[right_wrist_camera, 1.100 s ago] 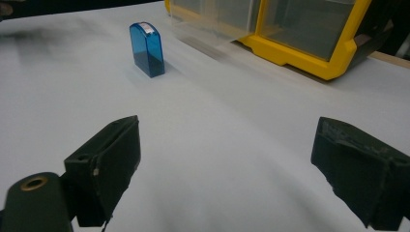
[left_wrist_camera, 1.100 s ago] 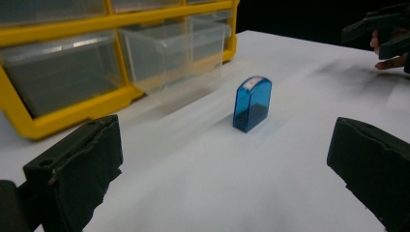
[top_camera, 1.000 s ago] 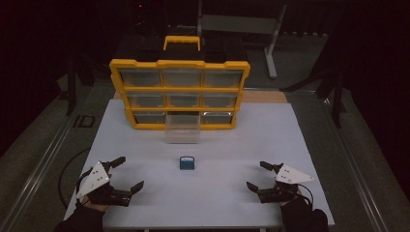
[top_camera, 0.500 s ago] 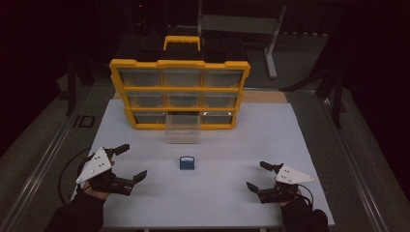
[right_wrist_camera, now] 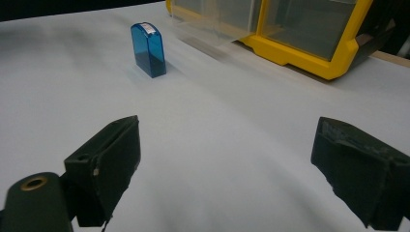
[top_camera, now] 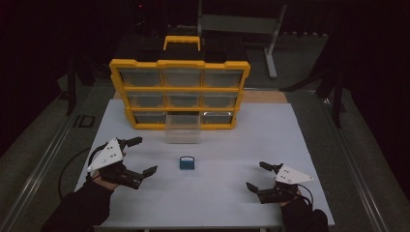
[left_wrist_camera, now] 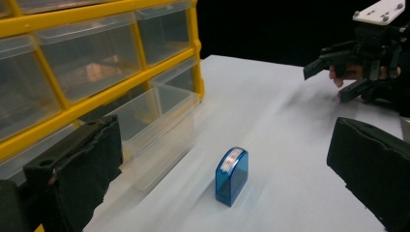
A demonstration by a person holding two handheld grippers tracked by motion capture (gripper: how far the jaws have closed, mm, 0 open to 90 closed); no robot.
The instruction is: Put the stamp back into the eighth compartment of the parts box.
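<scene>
— How is my left gripper point(top_camera: 138, 156) sitting?
— Raised off the surface, jaws spread wide, grey plate tilted up, my sleeve coming in from the bottom left.
— And my right gripper point(top_camera: 260, 176)?
— Low near the front edge, jaws wide apart too, pointing inward, hand behind it.

A dark room surrounds the lit white table point(top_camera: 270, 140); a grey metal stand point(top_camera: 270, 46) rises behind it

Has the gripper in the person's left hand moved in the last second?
Yes. The left gripper has lifted and shifted forward toward the yellow drawer cabinet and nearer the small blue case, which stays put.
</scene>
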